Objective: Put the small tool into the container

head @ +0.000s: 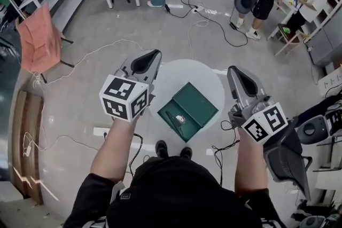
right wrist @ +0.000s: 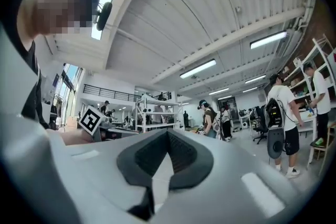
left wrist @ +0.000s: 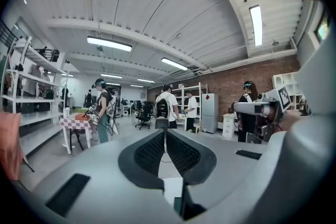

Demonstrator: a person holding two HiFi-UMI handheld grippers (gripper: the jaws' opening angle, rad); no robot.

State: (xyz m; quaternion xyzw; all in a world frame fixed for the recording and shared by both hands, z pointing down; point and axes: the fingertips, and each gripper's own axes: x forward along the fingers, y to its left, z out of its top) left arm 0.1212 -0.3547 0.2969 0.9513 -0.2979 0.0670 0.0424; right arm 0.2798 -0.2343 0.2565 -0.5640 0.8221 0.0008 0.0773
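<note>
Nearest to us, our two forearms are reaching out over our dark shirt, each carrying a gripper tilted upward. We are holding the left gripper (head: 150, 60) with its jaws pressed together on nothing, and the right gripper (head: 235, 75) is likewise closed and empty. Both gripper views are showing only ceiling and room. Between the grippers, the green container (head: 200, 102) is sitting on the round white table (head: 179, 72), and the small tool (head: 180, 119) is lying inside it, toward its near corner. We are judging the placing step as done. The next move is calling only for a check that the tool is resting fully inside.
</note>
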